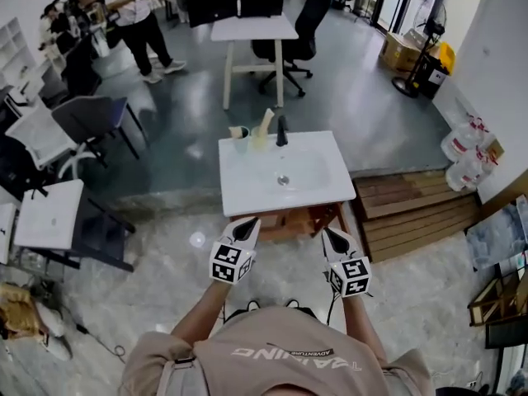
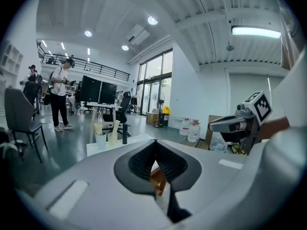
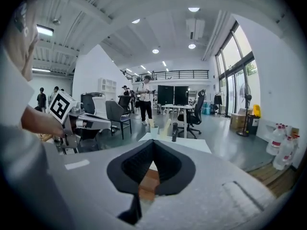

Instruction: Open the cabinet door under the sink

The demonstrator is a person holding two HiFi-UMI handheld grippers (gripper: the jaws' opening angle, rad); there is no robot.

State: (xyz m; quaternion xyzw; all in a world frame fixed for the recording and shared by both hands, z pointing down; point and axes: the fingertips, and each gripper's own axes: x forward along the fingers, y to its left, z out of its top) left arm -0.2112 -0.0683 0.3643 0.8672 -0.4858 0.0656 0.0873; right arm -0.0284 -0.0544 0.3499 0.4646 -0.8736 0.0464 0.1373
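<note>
1. The white sink (image 1: 280, 176) is the largest thing in front of the person and serves as the landmark. Its basin is empty.
2. The wooden cabinet (image 1: 290, 221) sits directly under the sink. From above only a strip of its front top edge shows below the sink's near rim. The door face and any handle cannot be seen.
3. The left gripper (image 1: 245, 231) hangs just in front of the sink's near-left corner. Its jaws are pressed together with nothing between them.
4. The right gripper (image 1: 334, 239) hangs just in front of the sink's near-right corner. Its jaws are likewise pressed together and empty.
5. Two cups (image 1: 241, 139) and a dark faucet (image 1: 282, 130) stand at the sink's far rim, well clear of the work.
6. The task looks barely begun, with both grippers above the door's level. To do the step well:
   - Lower one gripper below the sink's rim.
   - Spread its jaws before reaching the door's free edge or handle.
   - Pinch firmly, then pull along the hinge's arc rather than straight back.
   - Keep the other gripper aside so the swinging door does not strike it.
</note>
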